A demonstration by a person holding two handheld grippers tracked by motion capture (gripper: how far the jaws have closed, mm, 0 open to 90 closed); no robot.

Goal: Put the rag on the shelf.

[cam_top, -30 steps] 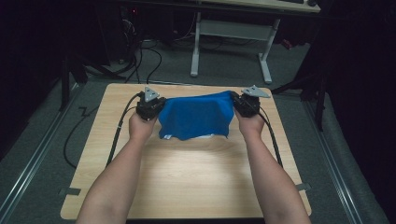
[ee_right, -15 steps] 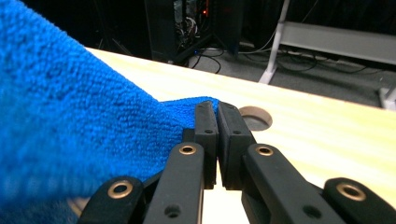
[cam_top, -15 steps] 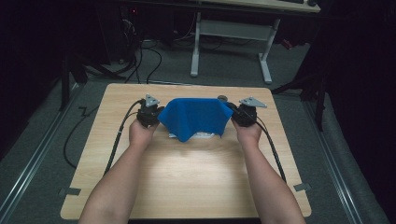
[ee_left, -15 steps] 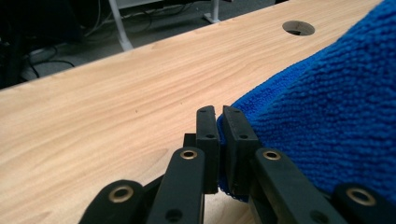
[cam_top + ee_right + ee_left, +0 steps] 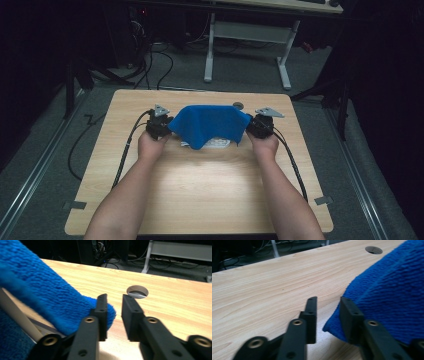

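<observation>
Blue cloth [image 5: 209, 124] lower, seemingly on the table [image 5: 200, 195]; both hand-held grippers' jaws just parted, cloth corners freed.

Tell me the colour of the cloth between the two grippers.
The cloth is solid bright blue with a fuzzy pile, best seen in the left gripper view.

Setting: lab or test room, dim. Light wooden table [image 5: 200, 200] with a round cable hole [image 5: 137, 292] stands on grey carpet. Loose cables [image 5: 150, 55] run across the floor behind it. White-legged desk [image 5: 245, 45] at back; metal rails [image 5: 30, 185] flank the table.
</observation>
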